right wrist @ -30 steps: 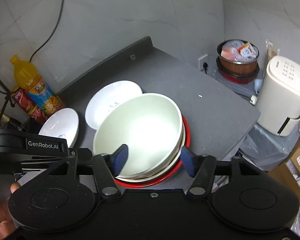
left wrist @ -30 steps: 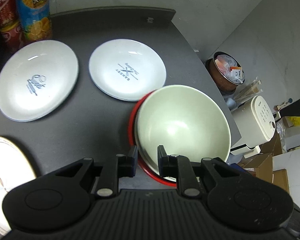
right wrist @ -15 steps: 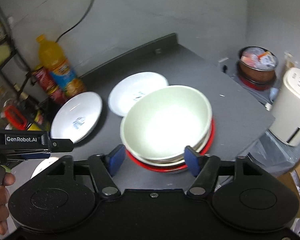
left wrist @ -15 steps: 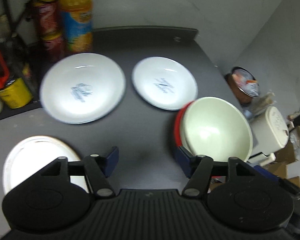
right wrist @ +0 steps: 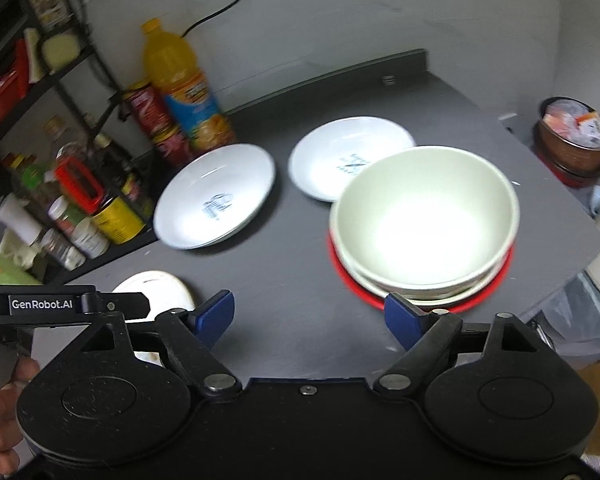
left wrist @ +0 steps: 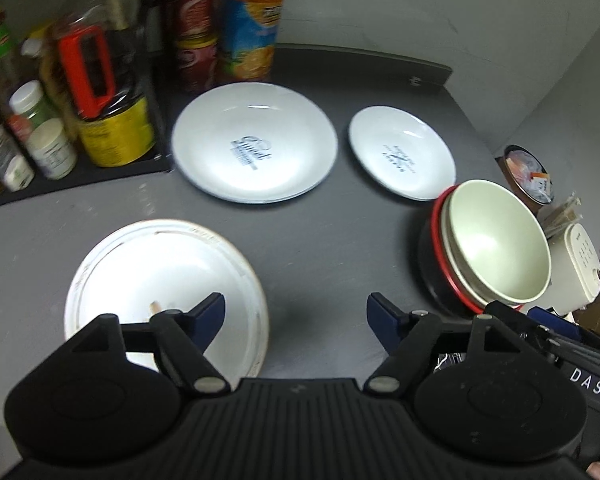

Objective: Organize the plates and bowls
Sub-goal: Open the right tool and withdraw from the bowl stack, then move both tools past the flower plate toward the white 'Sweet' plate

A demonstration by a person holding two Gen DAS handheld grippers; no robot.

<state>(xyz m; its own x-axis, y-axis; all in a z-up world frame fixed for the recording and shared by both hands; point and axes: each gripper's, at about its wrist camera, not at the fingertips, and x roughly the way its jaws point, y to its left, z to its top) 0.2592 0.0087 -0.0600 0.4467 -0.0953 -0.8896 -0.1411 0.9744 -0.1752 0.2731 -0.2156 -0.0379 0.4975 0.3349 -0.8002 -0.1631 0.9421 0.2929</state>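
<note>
Matte dark grey tabletop (left wrist: 312, 248), faintly scuffed, curved raised lip at the back. Stack of round bowls (right wrist: 424, 220) near the right edge: glossy pale-green bowl uppermost, mouth up, nested in a similar one, with a red-rimmed black bowl (left wrist: 434, 276) at the bottom. Behind it, partly hidden in the right wrist view, small white plate (left wrist: 402, 158), shallow, glazed, dark print in the middle. Just left of that, apart from it, larger white plate (left wrist: 254, 154), same glaze, blue-grey rim, printed script at centre. Nearer the front left, a third white plate (left wrist: 156, 280) with a thin brownish rim line, lying flat, face up. All circular, so no long axis to tell.

Left gripper (left wrist: 296, 312) over bare table, black arms, blue pads, jaws opening, nothing between them; left pad over the near plate's edge. Right gripper (right wrist: 310, 314) likewise opening and empty, right pad just before the bowl stack, contact not discernible.

Behind the plates: orange juice bottle (right wrist: 184, 88), red cans (right wrist: 156, 124), jars on a wire shelf (right wrist: 60, 216).
</note>
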